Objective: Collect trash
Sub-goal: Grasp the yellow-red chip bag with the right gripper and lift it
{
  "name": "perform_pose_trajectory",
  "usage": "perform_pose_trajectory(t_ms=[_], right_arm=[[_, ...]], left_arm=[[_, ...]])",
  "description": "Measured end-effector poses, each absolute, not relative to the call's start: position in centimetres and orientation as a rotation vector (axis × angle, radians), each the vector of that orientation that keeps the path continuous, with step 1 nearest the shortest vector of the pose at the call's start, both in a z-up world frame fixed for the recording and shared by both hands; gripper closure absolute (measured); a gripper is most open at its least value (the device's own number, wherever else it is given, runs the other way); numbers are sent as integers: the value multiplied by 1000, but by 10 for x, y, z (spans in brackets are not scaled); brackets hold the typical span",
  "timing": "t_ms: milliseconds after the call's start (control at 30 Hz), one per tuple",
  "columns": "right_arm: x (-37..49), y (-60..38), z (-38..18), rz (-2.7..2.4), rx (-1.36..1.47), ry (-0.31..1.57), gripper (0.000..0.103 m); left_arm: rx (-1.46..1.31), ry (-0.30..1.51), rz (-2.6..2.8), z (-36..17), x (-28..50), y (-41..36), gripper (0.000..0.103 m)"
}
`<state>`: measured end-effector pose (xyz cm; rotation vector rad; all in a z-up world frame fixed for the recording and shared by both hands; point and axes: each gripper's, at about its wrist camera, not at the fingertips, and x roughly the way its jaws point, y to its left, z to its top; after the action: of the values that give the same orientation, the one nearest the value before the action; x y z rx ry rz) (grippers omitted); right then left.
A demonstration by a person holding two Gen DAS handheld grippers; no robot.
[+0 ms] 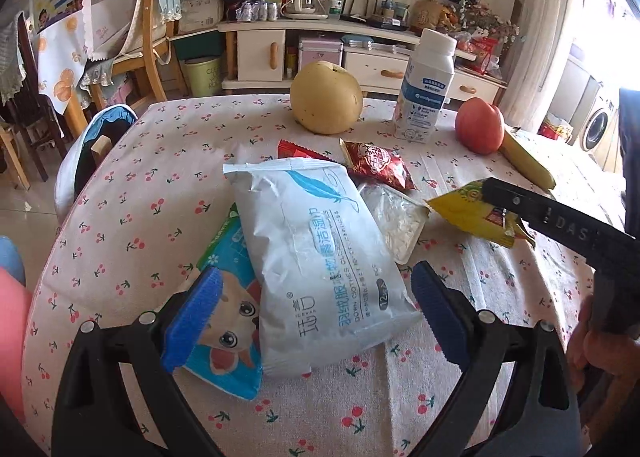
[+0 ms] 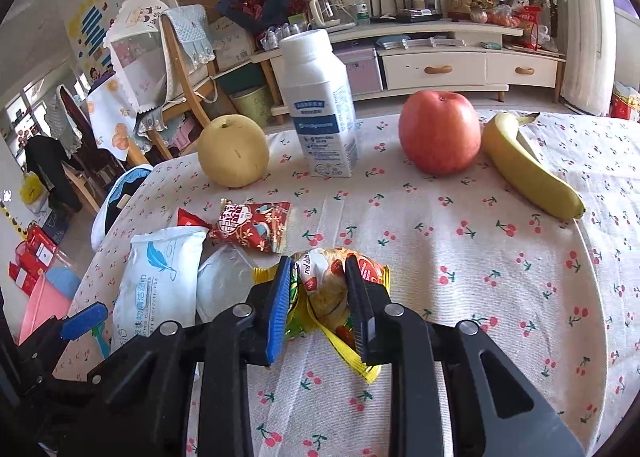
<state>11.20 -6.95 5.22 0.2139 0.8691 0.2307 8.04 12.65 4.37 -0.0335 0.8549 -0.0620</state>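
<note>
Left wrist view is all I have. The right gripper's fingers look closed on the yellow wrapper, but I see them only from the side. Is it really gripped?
Observer: Yes. In the right wrist view the right gripper has the yellow wrapper pinched and crumpled between both pads.
Operator: Is the banana whole? I see only part.
Observer: Whole and unpeeled; the banana lies beside the apple.
Operator: Anything beside the table?
Observer: A pink bin stands at the table's left edge.
</note>
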Motion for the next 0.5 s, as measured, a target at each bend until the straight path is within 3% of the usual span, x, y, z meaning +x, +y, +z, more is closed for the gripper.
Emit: perform_pose_trajectory(t_ms=[300, 333, 433, 500], right_arm=[[105, -78, 53, 231, 187, 863, 71], [105, -77, 52, 235, 190, 861, 68], [108, -77, 47, 238, 203, 880, 41], [110, -77, 45, 231, 210, 887, 36]], left_arm=[[95, 915, 60, 34, 116, 104, 8], [111, 921, 70, 31, 116, 103, 8], [116, 917, 65, 31, 116, 102, 15], [113, 916, 56, 33, 114, 102, 19]])
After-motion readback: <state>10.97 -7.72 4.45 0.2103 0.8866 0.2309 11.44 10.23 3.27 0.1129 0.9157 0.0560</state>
